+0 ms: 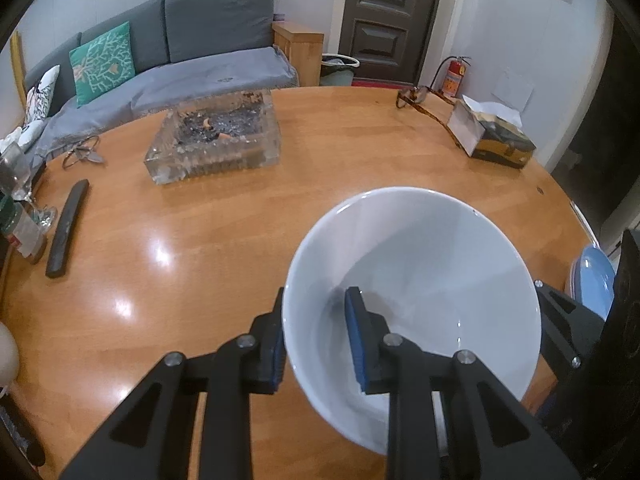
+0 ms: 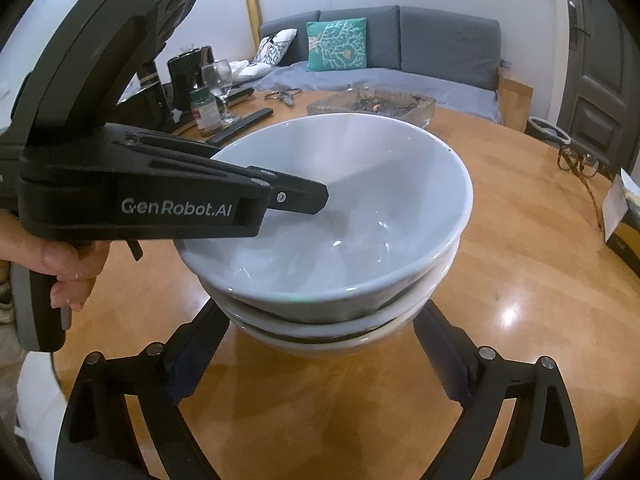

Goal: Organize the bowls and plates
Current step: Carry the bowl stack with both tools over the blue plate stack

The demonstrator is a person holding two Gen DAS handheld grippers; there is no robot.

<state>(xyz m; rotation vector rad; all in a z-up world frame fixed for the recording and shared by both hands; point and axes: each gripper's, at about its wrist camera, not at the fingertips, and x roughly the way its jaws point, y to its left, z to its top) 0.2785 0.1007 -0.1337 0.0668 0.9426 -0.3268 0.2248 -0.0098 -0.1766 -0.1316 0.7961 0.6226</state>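
A white bowl (image 1: 420, 272) fills the lower right of the left wrist view. My left gripper (image 1: 318, 340) straddles its near rim, one blue pad inside and one outside, with a visible gap to the wall. In the right wrist view the same bowl (image 2: 360, 200) sits on top of a stack of white bowls (image 2: 340, 332) on the round wooden table (image 2: 520, 280). The left gripper (image 2: 296, 196) reaches in from the left. My right gripper (image 2: 320, 368) is open, its fingers wide on either side of the stack's base. A blue plate (image 1: 596, 280) shows at the right edge.
A glass ashtray (image 1: 216, 140) stands mid-table. A tissue box (image 1: 492, 136) and glasses (image 1: 416, 96) lie at the far right. A dark bar (image 1: 66, 228), a jar (image 2: 206, 108), a wine glass (image 2: 220, 84) and a black pot (image 2: 188, 68) stand at the left.
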